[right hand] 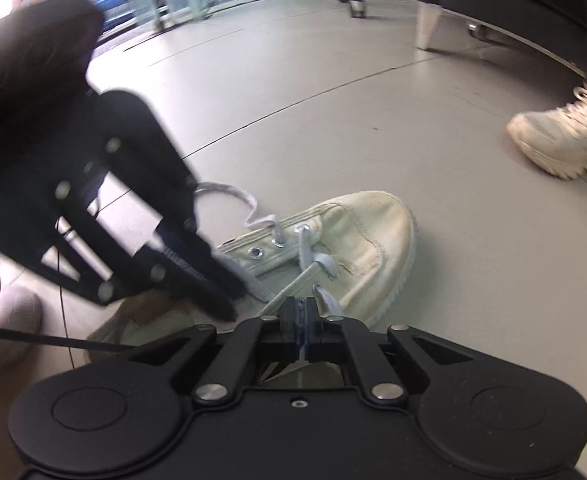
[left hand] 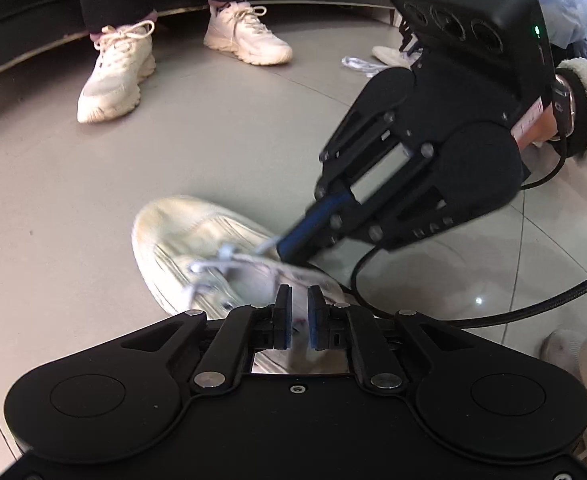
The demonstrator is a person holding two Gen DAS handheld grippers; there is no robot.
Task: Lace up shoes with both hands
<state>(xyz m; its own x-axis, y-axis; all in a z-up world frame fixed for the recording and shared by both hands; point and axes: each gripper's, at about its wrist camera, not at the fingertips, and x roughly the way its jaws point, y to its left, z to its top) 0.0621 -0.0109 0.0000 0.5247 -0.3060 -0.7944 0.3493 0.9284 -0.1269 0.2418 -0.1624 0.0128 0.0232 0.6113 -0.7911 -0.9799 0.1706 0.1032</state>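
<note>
- Resting on its sole on the grey tiled floor (right hand: 333, 92), the cream canvas shoe (right hand: 357, 232) is only partly laced; the pale lace (right hand: 313, 266) crosses between the lowest metal eyelets (right hand: 256, 253), with one loose end trailing onto the floor
- The lace is light, limp and flat; it will likely twist and slip unless pinched close to its tip
- The shoe looks light with soft uppers, so it may slide when the lace is pulled
- Right tool (right hand: 302, 322): jaws closed on a run of the lace, just above the shoe's tongue
- Left tool (left hand: 299, 312): jaws narrowly apart over the shoe's opening, nothing visibly between the pads
- A bystander's white trainers (left hand: 113, 72) stand well apart
</note>
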